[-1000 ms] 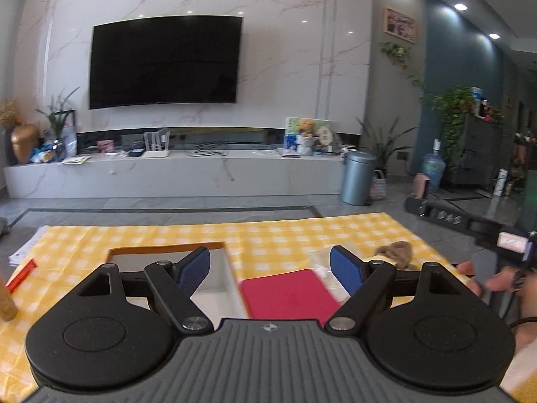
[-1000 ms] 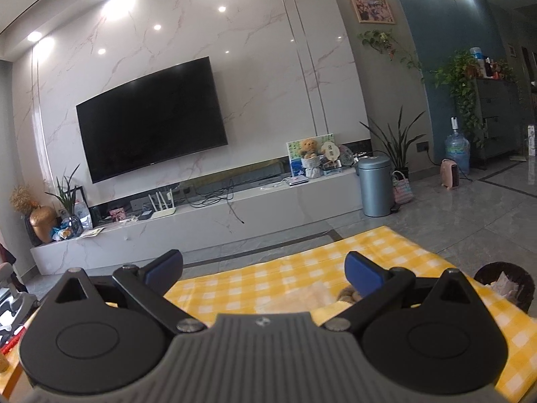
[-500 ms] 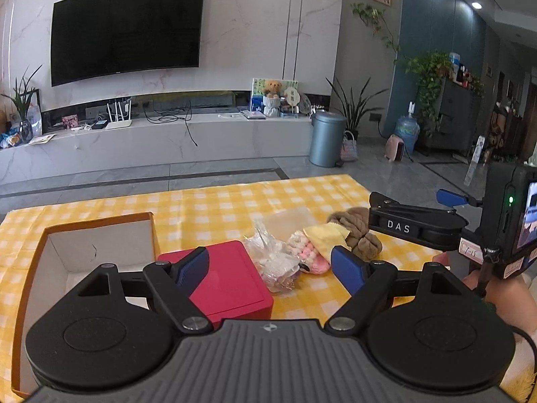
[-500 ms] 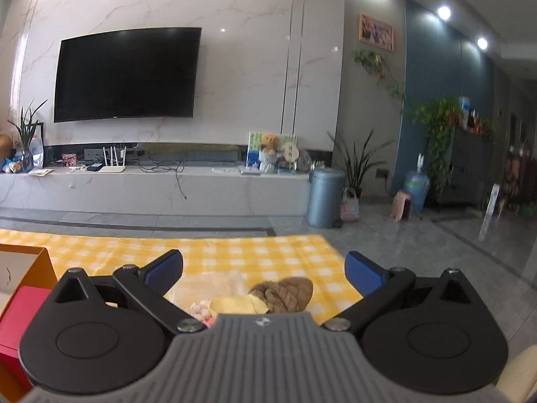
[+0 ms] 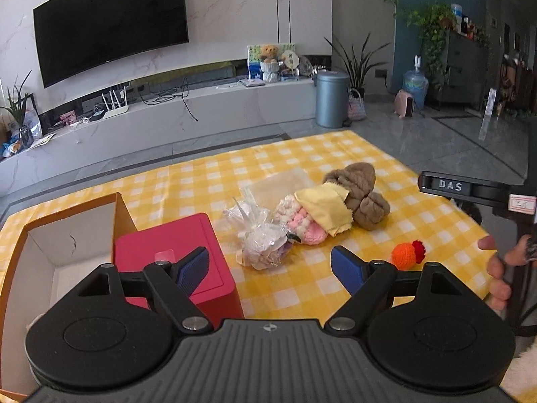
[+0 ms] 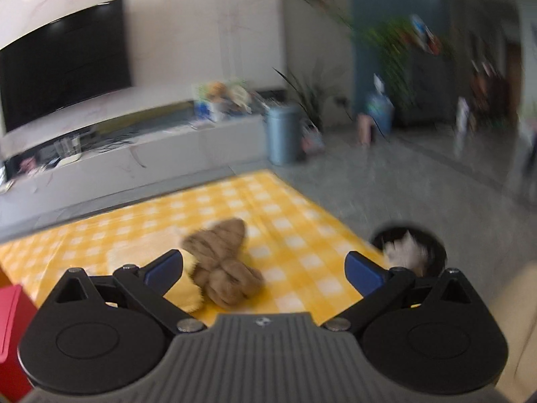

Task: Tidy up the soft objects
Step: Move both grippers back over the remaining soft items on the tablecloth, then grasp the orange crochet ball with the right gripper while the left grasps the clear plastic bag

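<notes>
Soft objects — brown knit bundle (image 5: 362, 198), yellow cloth (image 5: 327, 206), pink-white knit (image 5: 300, 221), plastic-wrapped bundle (image 5: 261, 245), orange toy (image 5: 407, 252) — lie mid-frame on the checked table (image 5: 208, 181), none grasped; left tool (image 5: 270, 265) and right tool (image 6: 263, 268) both spread wide, empty; next likely: close on one item, carry to open box (image 5: 50, 255) lower left.

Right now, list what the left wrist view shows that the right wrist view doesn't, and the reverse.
Only the left wrist view: the open cardboard box, the crinkled plastic bag, the pink-and-white knitted item and the orange crocheted toy. Only the right wrist view: a dark bin on the floor. Both: the brown knitted item, the yellow cloth, the red box and the checked tablecloth.
</notes>
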Motion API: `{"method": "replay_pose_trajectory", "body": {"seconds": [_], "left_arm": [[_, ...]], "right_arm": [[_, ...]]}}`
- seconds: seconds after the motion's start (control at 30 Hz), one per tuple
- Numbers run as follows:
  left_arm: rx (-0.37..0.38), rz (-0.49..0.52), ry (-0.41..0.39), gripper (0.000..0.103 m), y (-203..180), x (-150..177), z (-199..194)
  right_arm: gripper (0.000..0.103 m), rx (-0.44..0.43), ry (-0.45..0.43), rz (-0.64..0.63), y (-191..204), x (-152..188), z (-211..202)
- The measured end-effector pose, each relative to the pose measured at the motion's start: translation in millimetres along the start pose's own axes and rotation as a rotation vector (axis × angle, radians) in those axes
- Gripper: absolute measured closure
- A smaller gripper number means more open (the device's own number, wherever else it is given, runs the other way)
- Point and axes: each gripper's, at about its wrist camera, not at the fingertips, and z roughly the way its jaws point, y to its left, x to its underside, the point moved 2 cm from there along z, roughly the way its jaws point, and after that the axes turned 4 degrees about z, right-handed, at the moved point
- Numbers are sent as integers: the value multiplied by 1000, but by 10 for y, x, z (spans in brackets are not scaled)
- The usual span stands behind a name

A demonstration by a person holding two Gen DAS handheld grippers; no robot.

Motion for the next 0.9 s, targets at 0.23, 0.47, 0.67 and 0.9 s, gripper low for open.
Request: {"method": "replay_pose_trajectory", "body": {"seconds": [0.23, 0.47, 0.67, 0.9], "left_arm": [[1, 50, 45, 7, -196, 42, 291], [2, -9, 111, 7, -232, 123, 523], [-25, 2, 135, 7, -273, 177, 588], [-20, 65, 175, 7, -318, 29, 675]], "right_arm": [[3, 17, 187, -61, 11, 301, 309], [3, 27, 304, -71, 51, 462, 682], [21, 29, 396, -111, 210, 587, 1007], [52, 44, 413, -112, 204, 594, 978]]}}
